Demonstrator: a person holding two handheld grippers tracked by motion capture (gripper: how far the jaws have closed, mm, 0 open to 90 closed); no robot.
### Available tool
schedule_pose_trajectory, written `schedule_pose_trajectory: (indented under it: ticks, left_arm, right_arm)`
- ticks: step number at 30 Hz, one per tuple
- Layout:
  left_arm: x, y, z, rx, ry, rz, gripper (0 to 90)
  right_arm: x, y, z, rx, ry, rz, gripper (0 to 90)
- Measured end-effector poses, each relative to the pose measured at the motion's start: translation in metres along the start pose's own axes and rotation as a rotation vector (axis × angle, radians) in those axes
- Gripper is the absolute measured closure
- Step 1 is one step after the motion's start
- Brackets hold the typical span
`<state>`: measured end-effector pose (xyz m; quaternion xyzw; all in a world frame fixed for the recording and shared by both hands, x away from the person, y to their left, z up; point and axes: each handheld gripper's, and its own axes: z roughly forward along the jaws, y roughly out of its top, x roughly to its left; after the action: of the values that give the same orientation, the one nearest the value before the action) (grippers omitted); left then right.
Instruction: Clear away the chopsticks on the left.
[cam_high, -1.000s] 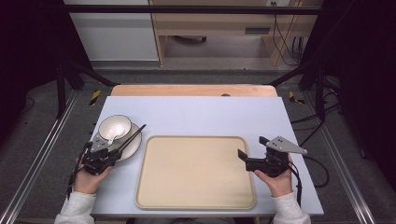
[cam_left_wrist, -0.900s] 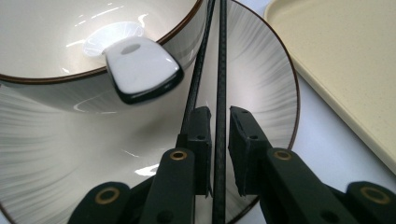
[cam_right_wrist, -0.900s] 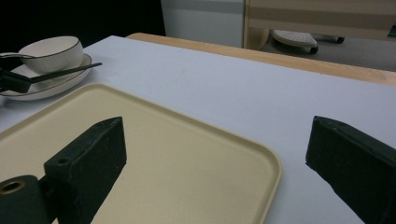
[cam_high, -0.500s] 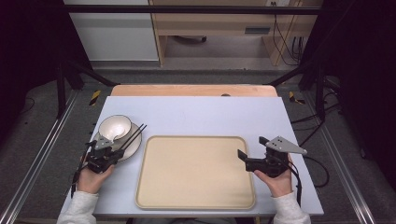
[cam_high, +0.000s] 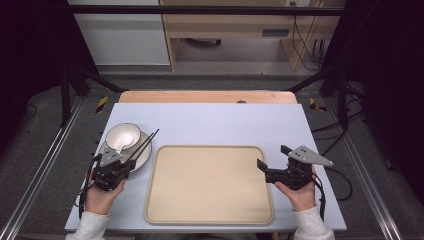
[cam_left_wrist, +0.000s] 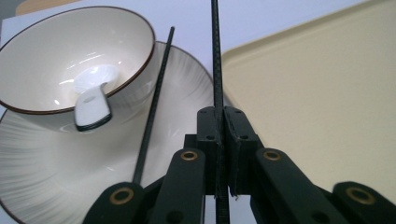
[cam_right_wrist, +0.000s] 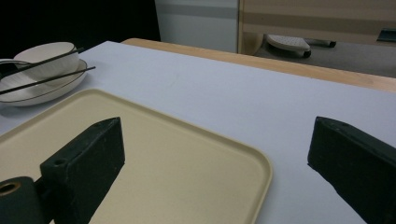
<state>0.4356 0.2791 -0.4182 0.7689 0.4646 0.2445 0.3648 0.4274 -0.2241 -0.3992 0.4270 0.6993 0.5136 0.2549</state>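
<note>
Pale blue table (cam_high: 210, 125), beige tray (cam_high: 210, 190) centre-frame, empty. Left gripper (cam_left_wrist: 219, 140) clamped on one chopstick (cam_left_wrist: 215, 56); the other chopstick (cam_left_wrist: 154, 102) rests on the plate (cam_left_wrist: 187, 84) beside the bowl (cam_left_wrist: 70, 51), left of frame. Right gripper (cam_high: 270, 170) wide, idle. Likely pickup step; next: lift clear, carry to tray.

A beige tray (cam_high: 209, 184) lies mid-table, a gripper at each side: the left gripper (cam_high: 122, 169) by the bowl (cam_high: 123, 136) (chopsticks (cam_high: 146, 144) slanting alongside), the right gripper (cam_high: 272, 168) gaping.
</note>
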Motion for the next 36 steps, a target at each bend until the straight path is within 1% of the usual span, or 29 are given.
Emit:
schedule_pose_trajectory:
  ticks: [4, 6, 8, 9, 13, 14, 15, 17, 19, 20, 24, 26, 28, 30, 31, 32, 35, 36]
  left_arm:
    - [-0.016, 0.001, -0.005, -0.019, 0.008, -0.003, 85.3]
    - [-0.024, 0.001, -0.006, -0.036, 0.016, -0.023, 85.3]
    - [-0.032, -0.001, -0.008, -0.043, 0.023, -0.028, 85.3]
    - [-0.037, -0.002, -0.007, -0.054, 0.026, -0.043, 85.3]
    - [-0.051, -0.003, -0.008, -0.07, 0.048, -0.064, 85.3]
    - [-0.055, -0.002, -0.008, -0.084, 0.059, -0.068, 85.3]
    - [-0.058, -0.001, -0.009, -0.086, 0.066, -0.069, 85.3]
    - [-0.063, 0.001, -0.01, -0.116, 0.079, -0.089, 85.3]
    - [-0.068, 0.004, -0.012, -0.132, 0.093, -0.098, 85.3]
    - [-0.071, 0.005, -0.013, -0.141, 0.093, -0.111, 85.3]
    - [-0.082, 0.008, -0.013, -0.149, 0.093, -0.139, 85.3]
    - [-0.088, 0.008, -0.013, -0.149, 0.085, -0.157, 85.3]
    - [-0.092, 0.008, -0.012, -0.148, 0.096, -0.162, 85.3]
    - [-0.095, 0.006, -0.013, -0.153, 0.097, -0.176, 85.3]
    - [-0.097, 0.005, -0.012, -0.162, 0.09, -0.198, 85.3]
    - [-0.098, 0.003, -0.012, -0.168, 0.088, -0.21, 85.3]
    - [-0.104, -0.005, -0.011, -0.17, 0.105, -0.22, 85.3]
    - [-0.105, -0.008, -0.01, -0.17, 0.112, -0.228, 85.3]
  right_arm:
    - [0.0, 0.0, 0.0, -0.004, -0.001, 0.001, 4.0]
    - [0.0, 0.0, 0.0, -0.002, 0.0, 0.002, 4.0]
    - [0.0, 0.0, 0.0, -0.002, 0.0, 0.002, 4.0]
    - [0.0, 0.0, -0.001, -0.007, 0.0, -0.001, 3.9]
    - [0.0, 0.0, -0.001, -0.01, -0.001, 0.002, 3.9]
    - [0.0, 0.0, -0.001, -0.011, -0.002, 0.003, 3.9]
    - [0.001, 0.0, -0.001, -0.011, -0.002, 0.002, 3.8]
    - [0.002, 0.0, -0.001, -0.009, -0.002, 0.002, 3.7]
    - [0.002, 0.001, -0.001, -0.01, -0.006, -0.003, 3.6]
    - [0.001, 0.001, -0.001, -0.013, -0.006, -0.005, 3.6]
    - [0.002, 0.001, -0.001, -0.014, -0.001, -0.006, 3.6]
    - [0.003, 0.001, 0.0, -0.008, 0.002, -0.005, 3.6]
    - [0.004, 0.001, 0.0, -0.007, 0.004, -0.009, 3.6]
    - [0.005, 0.001, 0.001, -0.005, 0.007, -0.009, 3.6]
    - [0.005, 0.001, 0.001, -0.004, 0.011, -0.002, 3.6]
    - [0.005, 0.0, 0.002, -0.002, 0.008, -0.006, 3.6]
    - [0.005, 0.0, 0.003, 0.002, 0.011, -0.01, 3.6]
    - [0.005, -0.001, 0.003, 0.006, 0.014, -0.004, 3.6]
